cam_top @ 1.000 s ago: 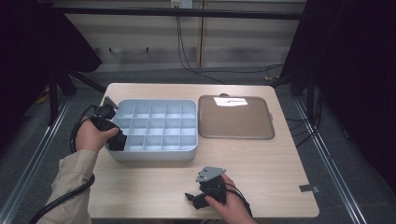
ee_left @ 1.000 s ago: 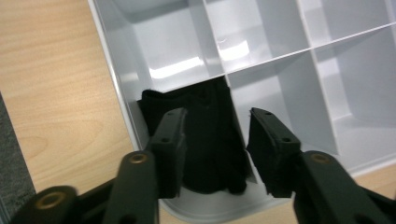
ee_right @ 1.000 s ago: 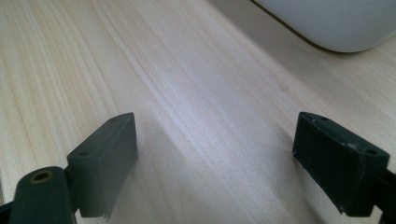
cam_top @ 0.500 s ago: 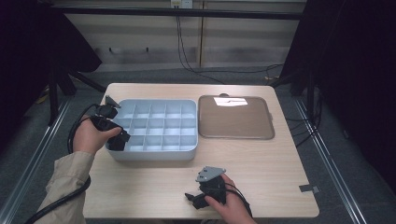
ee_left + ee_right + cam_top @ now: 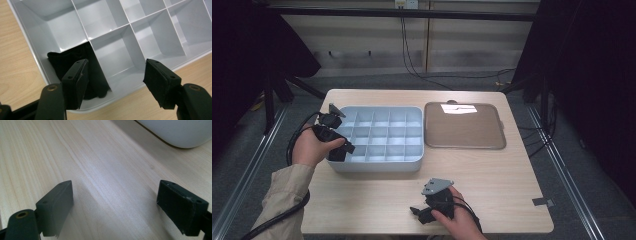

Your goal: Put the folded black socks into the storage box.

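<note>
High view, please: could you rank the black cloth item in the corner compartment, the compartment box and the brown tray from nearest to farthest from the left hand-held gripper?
1. Black cloth item: in the box's near-left corner compartment, right under the left hand-held gripper.
2. Compartment box: its body stretches to the gripper's right.
3. Brown tray: beyond the box, on the table's right.

Pale wood-grain table [image 5: 492, 170]; smooth glossy plastic organiser [image 5: 377, 162]; matt black cloth [image 5: 65, 61].

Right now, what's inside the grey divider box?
A black cloth-like item sits in one corner compartment of the divider box, partly hidden behind a left gripper finger. The other visible compartments look empty.
</note>
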### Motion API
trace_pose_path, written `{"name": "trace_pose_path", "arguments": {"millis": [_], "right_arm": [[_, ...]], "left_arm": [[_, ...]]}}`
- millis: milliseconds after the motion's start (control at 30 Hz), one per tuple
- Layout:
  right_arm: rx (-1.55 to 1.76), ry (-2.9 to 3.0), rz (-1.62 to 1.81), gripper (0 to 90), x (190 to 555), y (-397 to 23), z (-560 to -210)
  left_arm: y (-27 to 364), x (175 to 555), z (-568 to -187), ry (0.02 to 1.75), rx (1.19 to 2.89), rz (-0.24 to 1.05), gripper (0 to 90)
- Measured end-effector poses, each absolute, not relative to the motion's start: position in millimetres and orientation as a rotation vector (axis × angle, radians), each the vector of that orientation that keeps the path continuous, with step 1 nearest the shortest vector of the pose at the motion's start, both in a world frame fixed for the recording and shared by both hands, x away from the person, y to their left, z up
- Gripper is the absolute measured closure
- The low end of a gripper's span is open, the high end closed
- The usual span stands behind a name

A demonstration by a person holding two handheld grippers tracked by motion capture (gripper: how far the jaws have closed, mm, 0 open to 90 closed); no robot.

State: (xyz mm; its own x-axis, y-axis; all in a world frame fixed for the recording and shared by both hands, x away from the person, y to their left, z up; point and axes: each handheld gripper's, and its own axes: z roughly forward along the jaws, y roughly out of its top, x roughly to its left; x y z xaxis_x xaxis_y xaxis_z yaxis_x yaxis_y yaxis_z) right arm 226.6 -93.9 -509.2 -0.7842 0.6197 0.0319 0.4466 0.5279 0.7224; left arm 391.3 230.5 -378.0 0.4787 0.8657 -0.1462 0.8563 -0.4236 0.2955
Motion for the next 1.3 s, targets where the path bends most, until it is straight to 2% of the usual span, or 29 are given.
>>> {"name": "trace_pose_path", "arguments": {"millis": [800,1300], "right_arm": [[0.89,2.537,1.104,13.3,228,-93,-510],[0.893,2.537,1.105,13.2,228,-93,-510]], "left_arm": [[215,375,-377,1.305,2.444,0.009,35.7],[210,365,-385,1.288,2.439,-0.009,34.9]]}}
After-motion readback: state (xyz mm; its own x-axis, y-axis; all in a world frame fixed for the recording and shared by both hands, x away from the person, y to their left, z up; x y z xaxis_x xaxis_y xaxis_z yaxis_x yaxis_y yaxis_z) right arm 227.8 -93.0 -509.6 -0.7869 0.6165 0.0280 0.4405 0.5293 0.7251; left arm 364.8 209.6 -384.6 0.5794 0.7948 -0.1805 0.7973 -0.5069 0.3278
